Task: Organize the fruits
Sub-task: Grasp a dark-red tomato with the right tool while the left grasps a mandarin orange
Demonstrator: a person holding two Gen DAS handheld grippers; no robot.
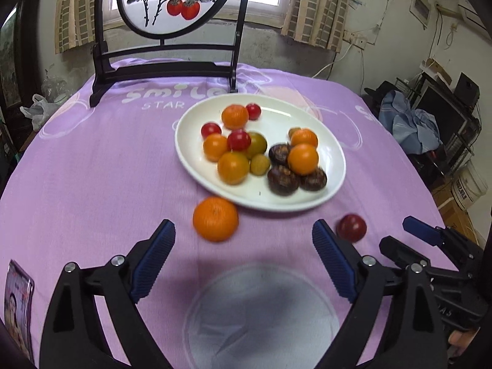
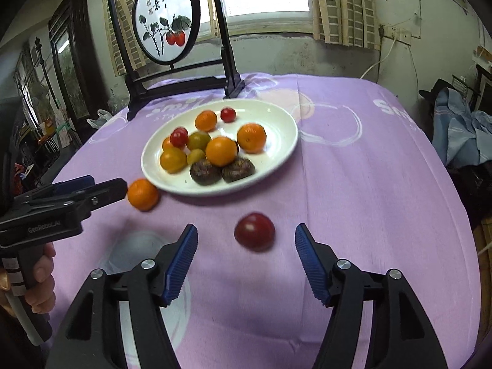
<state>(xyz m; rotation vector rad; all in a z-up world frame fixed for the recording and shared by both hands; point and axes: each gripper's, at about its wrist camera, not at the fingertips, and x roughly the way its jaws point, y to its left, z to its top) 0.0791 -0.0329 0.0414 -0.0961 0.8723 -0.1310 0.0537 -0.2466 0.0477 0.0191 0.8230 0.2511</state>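
Note:
A white oval plate [image 1: 332,190] [image 2: 276,160] on the purple cloth holds several oranges, small red tomatoes, yellow-green fruits and dark brown water chestnuts. One orange [image 1: 216,219] [image 2: 143,193] lies on the cloth just outside the plate's near rim. A dark red tomato [image 1: 351,227] [image 2: 254,231] lies on the cloth nearer me. My left gripper [image 1: 243,230] is open, with the orange just beyond its tips, nearer its left finger. My right gripper [image 2: 246,235] is open too, and the red tomato sits between and just ahead of its fingertips, untouched.
A dark wooden stand with a round painted screen [image 1: 172,3] [image 2: 166,27] rises at the table's far edge. A photo card [image 1: 18,301] lies at the near left. A pale circle [image 1: 261,316] is printed on the cloth. Clutter stands at the right, beyond the table.

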